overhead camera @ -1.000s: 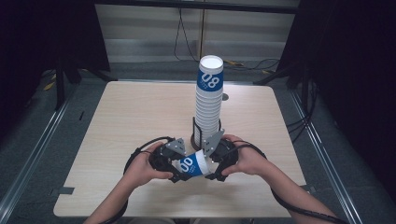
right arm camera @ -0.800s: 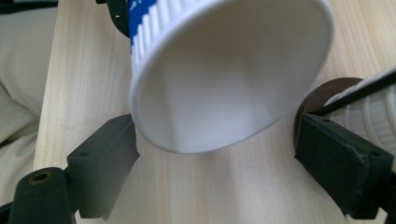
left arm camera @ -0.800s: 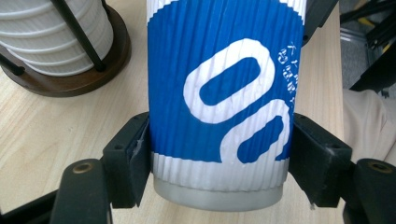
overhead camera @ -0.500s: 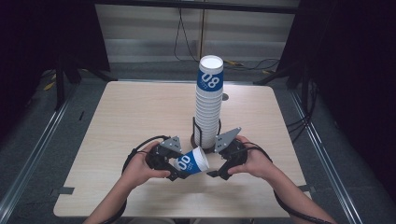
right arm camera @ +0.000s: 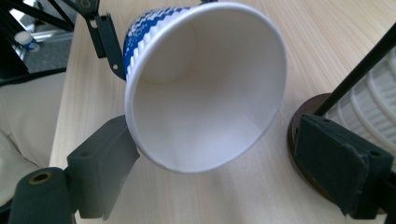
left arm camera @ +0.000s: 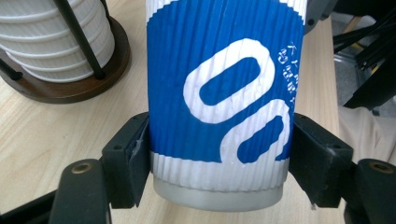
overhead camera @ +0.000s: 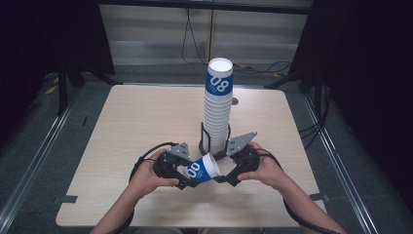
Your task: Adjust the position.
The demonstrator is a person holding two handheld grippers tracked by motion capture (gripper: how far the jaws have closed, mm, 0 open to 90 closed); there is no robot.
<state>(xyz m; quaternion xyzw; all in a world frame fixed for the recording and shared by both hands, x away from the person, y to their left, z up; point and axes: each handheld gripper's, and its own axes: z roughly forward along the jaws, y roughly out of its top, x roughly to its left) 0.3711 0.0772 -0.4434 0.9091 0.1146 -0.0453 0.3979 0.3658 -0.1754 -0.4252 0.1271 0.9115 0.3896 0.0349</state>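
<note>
1. Dark room all around, with a grey floor, metal rails at the sides and cables by the back wall.
2. Light wooden surface (overhead camera: 146,122) has a tall stack of cups (overhead camera: 217,114) in a round wire holder (overhead camera: 214,145).
3. The left gripper (overhead camera: 182,174) has its jaws clamped on the bottom end of a blue and white paper cup (overhead camera: 200,169), which lies tipped on its side above the surface, near the holder.
4. The right gripper (overhead camera: 225,173) has its jaws apart, on either side of the cup's open rim.
5. Part of the holder's base is hidden behind the grippers.
6. Small writing on the cup is too blurry to read.
</note>
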